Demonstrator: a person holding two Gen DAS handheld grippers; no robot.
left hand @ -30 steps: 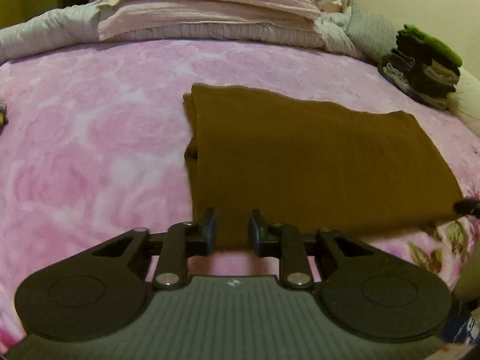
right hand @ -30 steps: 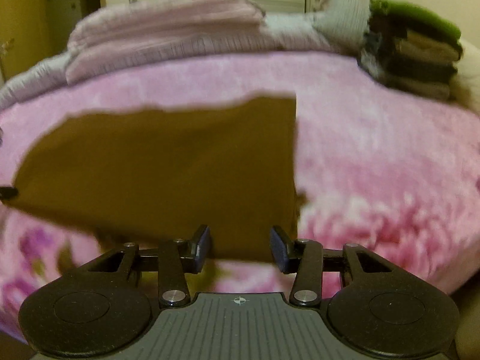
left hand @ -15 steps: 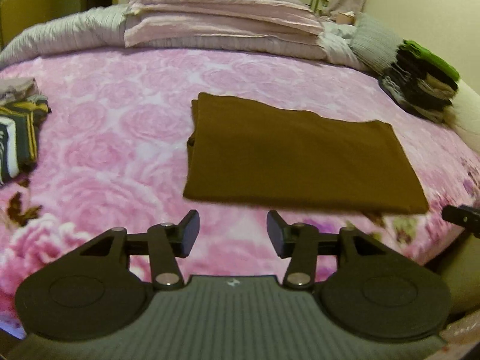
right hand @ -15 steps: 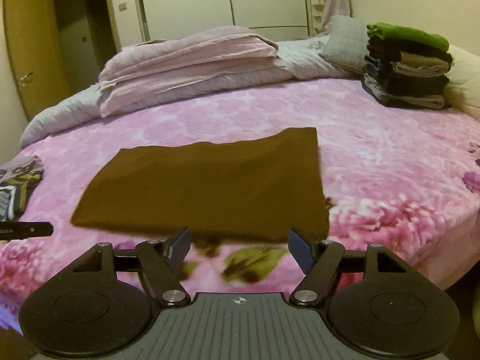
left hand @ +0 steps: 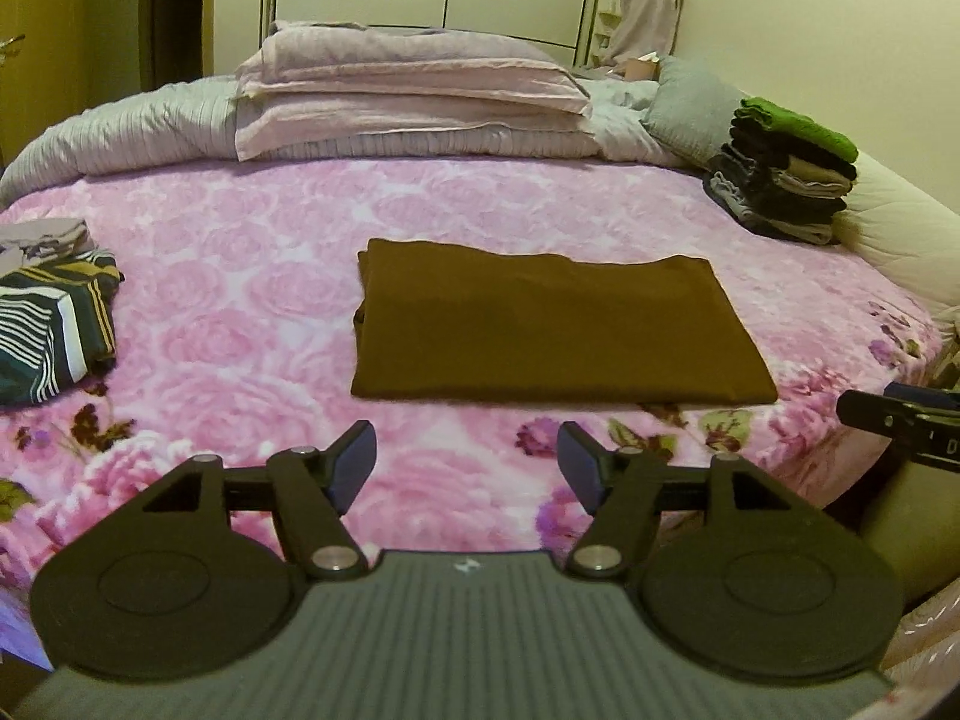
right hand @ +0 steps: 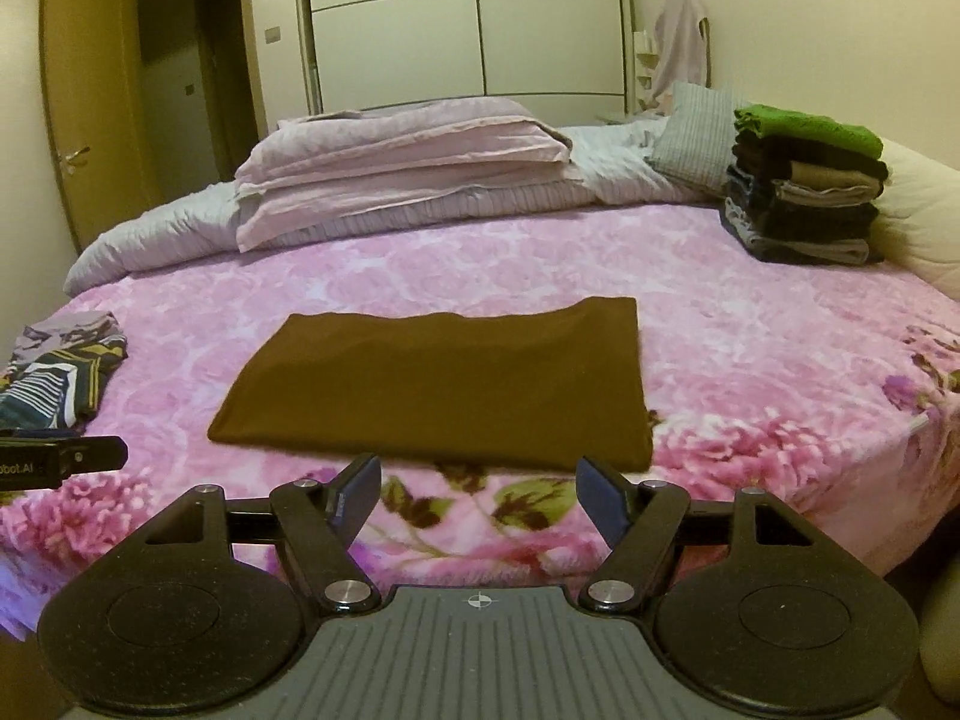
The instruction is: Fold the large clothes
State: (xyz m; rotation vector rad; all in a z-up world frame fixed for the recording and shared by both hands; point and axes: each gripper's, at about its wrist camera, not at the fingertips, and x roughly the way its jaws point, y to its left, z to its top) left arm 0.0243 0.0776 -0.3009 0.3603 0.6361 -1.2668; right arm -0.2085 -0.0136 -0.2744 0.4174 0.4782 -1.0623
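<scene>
Left wrist view. The left gripper (left hand: 467,459) is seen with its fingers (left hand: 354,462) apart; the jaws have just been opening and nothing is held between them. The folded brown garment (left hand: 552,330) is observed lying flat on the pink floral blanket (left hand: 252,276), just beyond the fingertips and clear of them, its near edge running from ahead of the left finger to well past the right finger. A striped garment (left hand: 54,330) is noted far to the left of the fingers. A stack of folded clothes (left hand: 786,180) is seen far ahead and to the right, and folded pink bedding (left hand: 408,90) far ahead. The tip of the right gripper (left hand: 888,420) is visible at the right edge.

Right wrist view. The right gripper (right hand: 477,495) is recorded with its fingers (right hand: 603,498) spread wide; the jaws have just been opening and nothing lies between them. The brown garment (right hand: 444,384) is seen just past the fingertips, untouched, extending mostly ahead and to the left. The clothes stack (right hand: 804,186) is located far ahead to the right, the striped garment (right hand: 54,384) far left. The left gripper's tip (right hand: 60,459) is seen at the left edge.
</scene>
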